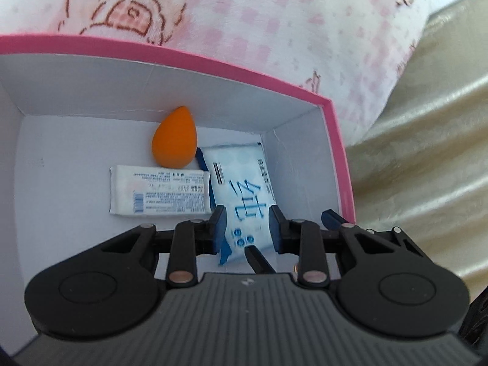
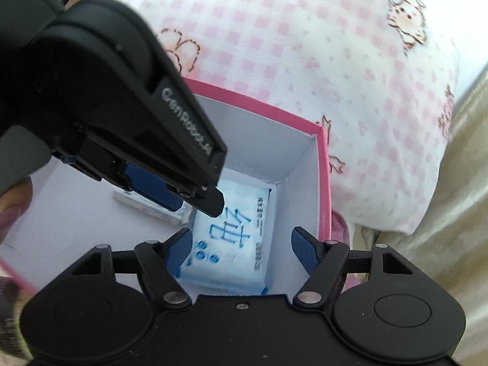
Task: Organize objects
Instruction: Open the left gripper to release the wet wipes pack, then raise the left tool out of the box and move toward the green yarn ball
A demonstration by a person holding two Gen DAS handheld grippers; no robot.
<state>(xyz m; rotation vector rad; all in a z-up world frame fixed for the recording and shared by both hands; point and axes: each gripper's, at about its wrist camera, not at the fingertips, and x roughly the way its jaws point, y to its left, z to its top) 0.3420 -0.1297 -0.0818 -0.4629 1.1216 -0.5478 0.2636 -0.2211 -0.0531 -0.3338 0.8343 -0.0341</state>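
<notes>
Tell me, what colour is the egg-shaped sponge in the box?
Orange. The sponge shows best in the left wrist view, against the box's white back wall.

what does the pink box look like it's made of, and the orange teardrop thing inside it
The pink box looks like matte cardboard: thin flat walls, sharp folded corners, plain white inside. The orange teardrop looks like soft foam, probably a makeup sponge: even matte surface, no shine, rounded form. Neither can be confirmed by look alone.
</notes>
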